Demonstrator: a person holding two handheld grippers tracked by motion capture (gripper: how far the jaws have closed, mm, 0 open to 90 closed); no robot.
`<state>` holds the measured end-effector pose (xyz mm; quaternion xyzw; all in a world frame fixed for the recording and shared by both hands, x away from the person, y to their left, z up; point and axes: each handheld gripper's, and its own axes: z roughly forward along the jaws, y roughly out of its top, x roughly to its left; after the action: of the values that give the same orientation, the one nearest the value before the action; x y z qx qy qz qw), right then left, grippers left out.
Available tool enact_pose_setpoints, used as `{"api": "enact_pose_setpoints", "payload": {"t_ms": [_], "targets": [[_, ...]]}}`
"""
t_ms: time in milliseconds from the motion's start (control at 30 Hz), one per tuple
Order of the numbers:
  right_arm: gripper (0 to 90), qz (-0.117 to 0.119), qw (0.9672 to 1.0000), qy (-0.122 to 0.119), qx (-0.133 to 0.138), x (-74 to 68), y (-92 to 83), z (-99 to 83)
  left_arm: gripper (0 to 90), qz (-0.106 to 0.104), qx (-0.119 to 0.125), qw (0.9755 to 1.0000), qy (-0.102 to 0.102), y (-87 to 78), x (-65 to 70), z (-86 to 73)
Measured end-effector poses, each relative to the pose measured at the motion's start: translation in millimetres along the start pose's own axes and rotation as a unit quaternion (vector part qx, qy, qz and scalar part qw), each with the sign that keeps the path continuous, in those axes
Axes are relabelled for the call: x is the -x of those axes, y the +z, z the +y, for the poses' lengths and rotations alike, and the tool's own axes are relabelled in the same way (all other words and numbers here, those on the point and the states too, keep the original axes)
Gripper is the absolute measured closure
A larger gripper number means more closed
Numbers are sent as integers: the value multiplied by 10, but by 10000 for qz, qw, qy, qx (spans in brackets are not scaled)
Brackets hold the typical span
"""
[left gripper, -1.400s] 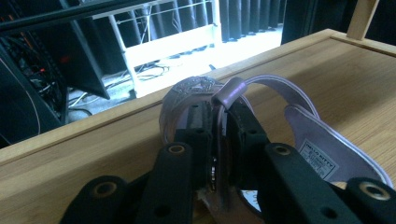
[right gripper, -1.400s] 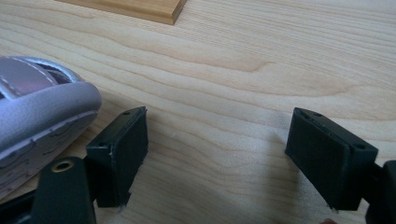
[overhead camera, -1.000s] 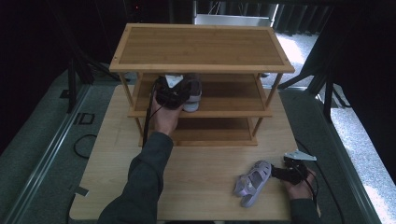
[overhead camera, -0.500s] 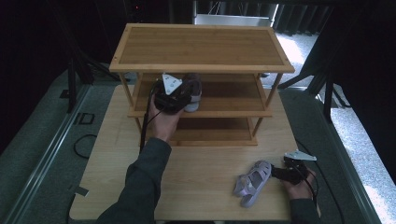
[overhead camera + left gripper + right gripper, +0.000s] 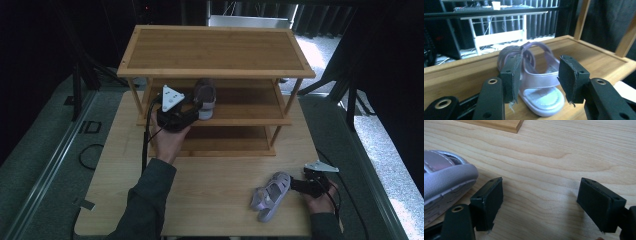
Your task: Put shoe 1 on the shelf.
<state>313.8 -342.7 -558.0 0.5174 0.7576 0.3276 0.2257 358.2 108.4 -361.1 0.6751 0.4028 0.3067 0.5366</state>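
A lilac sandal (image 5: 205, 97) stands on the middle shelf (image 5: 250, 102) of a wooden rack. My left gripper (image 5: 192, 111) is just in front of it, at the shelf's left part. In the left gripper view its jaws have just been opening and now stand wide, and the sandal (image 5: 536, 82) rests on the shelf between and beyond the pads (image 5: 572, 78), which do not press on it. A second lilac sandal (image 5: 270, 196) lies on the table at the front right. My right gripper (image 5: 295, 186) sits low beside it, open, with the sandal (image 5: 444, 185) outside its left jaw and bare wood between the pads (image 5: 599, 205).
The three-tier wooden rack (image 5: 215, 50) stands at the back of the wooden table (image 5: 200, 190); its bottom shelf (image 5: 225, 145) is bare. Rack posts (image 5: 292, 95) flank the shelves. Cables trail from both grippers over the table, and dark floor surrounds it.
My left gripper has drawn back from the shelf toward the left and near side, its jaws opening off the sandal, which stays on the middle shelf. The right gripper has not moved.
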Motion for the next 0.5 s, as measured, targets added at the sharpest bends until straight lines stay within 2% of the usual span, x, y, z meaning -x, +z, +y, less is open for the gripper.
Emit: {"api": "enact_pose_setpoints", "payload": {"t_ms": [167,500], "targets": [[203,0,10000,-2,3,0,0,0,527,-205,13,9998,-35,-111,-6,-39],[203,-2,10000,0,1,-1,-1,-1,525,-348,-96,9993,-18,-270,-23,-205]]}}
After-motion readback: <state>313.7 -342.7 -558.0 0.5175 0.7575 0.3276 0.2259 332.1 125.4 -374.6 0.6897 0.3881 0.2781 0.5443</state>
